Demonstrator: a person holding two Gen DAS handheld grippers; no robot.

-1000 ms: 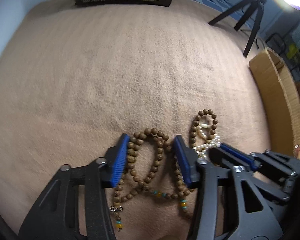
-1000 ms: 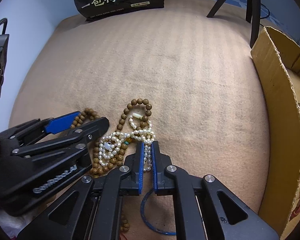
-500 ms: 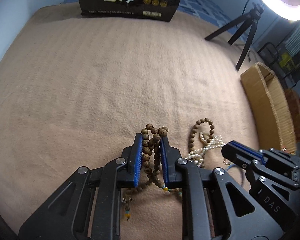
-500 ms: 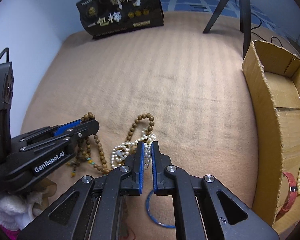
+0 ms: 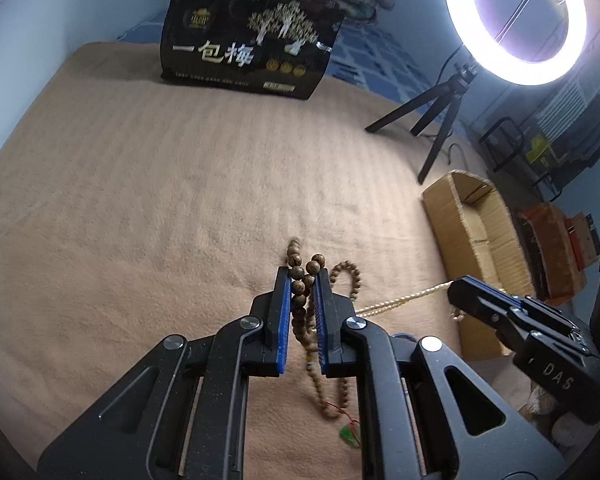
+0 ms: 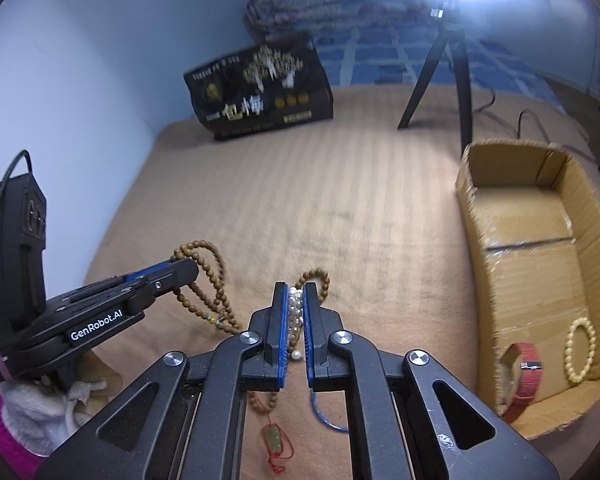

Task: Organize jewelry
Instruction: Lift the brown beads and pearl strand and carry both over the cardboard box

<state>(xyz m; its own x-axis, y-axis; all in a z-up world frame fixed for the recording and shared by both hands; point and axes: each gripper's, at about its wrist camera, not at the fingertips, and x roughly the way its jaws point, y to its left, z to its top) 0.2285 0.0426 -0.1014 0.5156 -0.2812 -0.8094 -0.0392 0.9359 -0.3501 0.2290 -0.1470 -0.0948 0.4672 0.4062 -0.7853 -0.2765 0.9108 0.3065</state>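
Note:
Above the tan blanket (image 5: 140, 200), my left gripper (image 5: 303, 276) is closing tight on a long wooden bead necklace (image 5: 315, 258); its strands hang between the blue pads. From the right wrist view, the left gripper (image 6: 188, 270) holds those wooden beads (image 6: 204, 272) lifted. My right gripper (image 6: 295, 290) is shut on a white pearl necklace (image 6: 294, 312), and a smaller brown bead loop (image 6: 316, 276) shows just beyond its tips. From the right gripper (image 5: 460, 288), the pearl strand (image 5: 404, 300) stretches taut towards the left gripper.
An open cardboard box (image 6: 472, 240) on the right holds a red bracelet (image 6: 526, 376) and a cream bead bracelet (image 6: 580, 354). A blue ring (image 6: 328, 416) and a green pendant (image 6: 274, 438) on red cord lie below. A black bag (image 5: 244, 48) and ring-light tripod (image 5: 440, 120) stand behind.
The left gripper went from open around the wooden beads to shut on them. Both grippers rose, lifting the wooden beads and pearls off the blanket.

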